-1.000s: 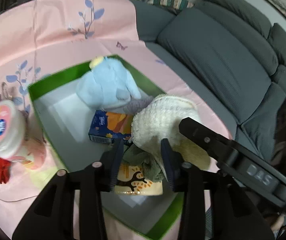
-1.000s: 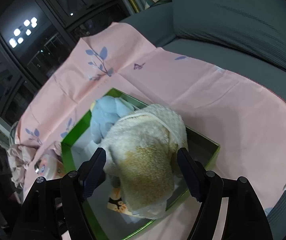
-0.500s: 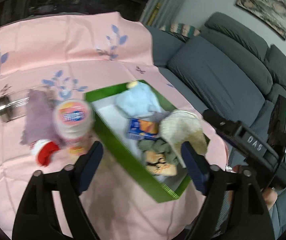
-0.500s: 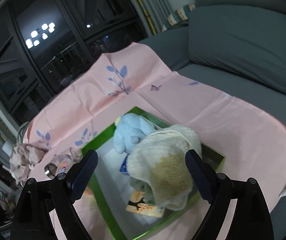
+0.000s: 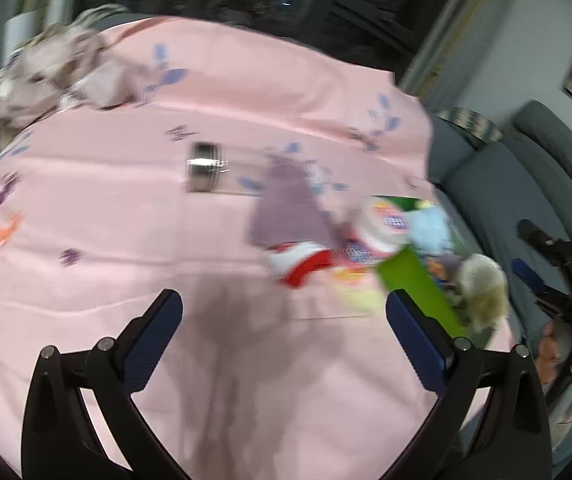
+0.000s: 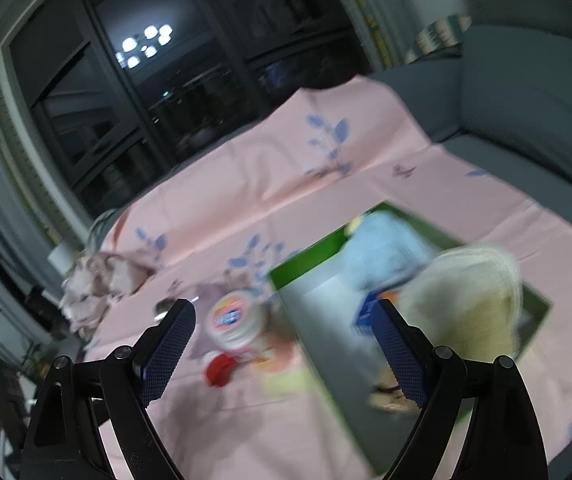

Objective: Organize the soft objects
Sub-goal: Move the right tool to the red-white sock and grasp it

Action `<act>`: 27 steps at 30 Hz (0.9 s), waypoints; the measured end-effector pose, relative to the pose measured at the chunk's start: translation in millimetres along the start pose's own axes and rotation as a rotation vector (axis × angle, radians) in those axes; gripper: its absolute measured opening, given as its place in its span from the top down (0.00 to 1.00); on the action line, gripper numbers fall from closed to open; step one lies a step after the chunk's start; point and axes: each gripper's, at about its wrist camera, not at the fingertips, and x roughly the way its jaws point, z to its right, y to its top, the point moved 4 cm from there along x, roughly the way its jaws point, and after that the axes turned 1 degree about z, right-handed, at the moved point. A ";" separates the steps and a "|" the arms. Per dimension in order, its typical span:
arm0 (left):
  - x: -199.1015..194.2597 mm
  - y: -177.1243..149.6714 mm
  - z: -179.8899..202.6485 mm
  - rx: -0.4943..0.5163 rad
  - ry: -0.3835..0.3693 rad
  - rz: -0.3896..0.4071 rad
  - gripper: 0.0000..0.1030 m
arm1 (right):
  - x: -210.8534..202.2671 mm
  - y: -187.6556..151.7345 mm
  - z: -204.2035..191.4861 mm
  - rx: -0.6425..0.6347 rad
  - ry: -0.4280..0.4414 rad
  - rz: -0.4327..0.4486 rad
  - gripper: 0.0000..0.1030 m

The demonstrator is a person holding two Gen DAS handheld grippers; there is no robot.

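Observation:
A green-rimmed box [image 6: 310, 268] on the pink cloth holds a blue plush [image 6: 382, 244], a cream fluffy towel [image 6: 470, 300] and small cartons. In the left wrist view the box [image 5: 418, 280] sits at the right with the towel [image 5: 484, 290] in it. A purple cloth [image 5: 290, 208], a red and white soft item [image 5: 306, 264] and a white round tub [image 5: 382, 224] lie left of the box. My left gripper [image 5: 284, 320] is open and empty above bare cloth. My right gripper [image 6: 284, 328] is open and empty, raised above the box's left edge. Both views are blurred.
A clear jar with a metal band [image 5: 206, 166] lies on the pink cloth. A crumpled pinkish fabric pile [image 5: 54, 68] sits at the far left edge. A grey sofa [image 6: 526, 100] runs along the right. Dark windows stand behind.
Both grippers have opened wide and pulled back from the box. The left gripper has swung left over the cloth. The towel stays in the box.

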 end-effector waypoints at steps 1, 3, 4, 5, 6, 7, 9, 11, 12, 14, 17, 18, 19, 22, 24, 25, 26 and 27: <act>0.6 -2.1 -9.0 -0.008 0.024 0.000 0.01 | 4.8 -3.7 -8.6 -0.012 0.004 -0.017 0.13; 2.9 -8.7 -29.4 -0.018 0.080 -0.007 0.01 | 15.9 -12.1 -26.0 -0.053 0.007 -0.050 0.13; 4.5 -11.0 -37.3 -0.023 0.097 -0.010 0.01 | 21.3 -15.8 -32.7 -0.061 0.010 -0.065 0.13; 6.1 -14.5 -45.9 -0.032 0.108 -0.013 0.01 | 27.6 -19.8 -38.9 -0.062 0.014 -0.082 0.13; 8.2 -18.4 -56.4 -0.050 0.114 -0.013 0.01 | 32.4 -23.4 -43.4 -0.055 0.018 -0.095 0.13; 11.0 -20.5 -63.0 -0.065 0.117 -0.015 0.01 | 40.6 -28.6 -49.3 -0.044 0.025 -0.116 0.13; 17.9 -25.5 -78.9 -0.099 0.117 -0.024 0.02 | 54.3 -38.1 -58.3 -0.033 0.028 -0.146 0.13; 24.1 -27.5 -90.1 -0.123 0.133 -0.037 0.02 | 65.9 -48.0 -66.6 -0.038 0.021 -0.173 0.25; 26.4 -28.9 -95.8 -0.134 0.152 -0.045 0.02 | 74.6 -55.5 -72.1 -0.047 0.012 -0.198 0.29; 26.6 -30.8 -104.8 -0.148 0.172 -0.052 0.02 | 87.0 -66.1 -78.3 -0.047 0.002 -0.235 0.36; 20.5 -29.1 -113.4 -0.162 0.190 -0.027 0.02 | 112.0 -88.2 -92.5 -0.082 -0.022 -0.284 0.36; 18.3 -28.5 -115.9 -0.170 0.189 -0.022 0.02 | 120.5 -94.5 -96.3 -0.098 -0.043 -0.293 0.37; 17.0 -28.0 -116.7 -0.175 0.180 -0.021 0.02 | 127.8 -99.0 -98.7 -0.111 -0.058 -0.301 0.39; 14.0 -27.3 -118.5 -0.186 0.167 -0.018 0.02 | 152.5 -113.2 -102.6 -0.146 -0.099 -0.349 0.48; 13.5 -26.1 -120.4 -0.186 0.189 -0.014 0.02 | 163.9 -117.2 -98.7 -0.156 -0.160 -0.365 0.48; 13.3 -25.7 -121.1 -0.185 0.194 -0.014 0.02 | 168.5 -116.6 -95.6 -0.149 -0.174 -0.357 0.48; 12.9 -25.3 -121.7 -0.184 0.194 -0.015 0.02 | 171.9 -116.6 -95.5 -0.144 -0.169 -0.356 0.48; 12.0 -24.4 -121.8 -0.186 0.193 -0.012 0.02 | 175.3 -116.2 -95.1 -0.137 -0.162 -0.358 0.48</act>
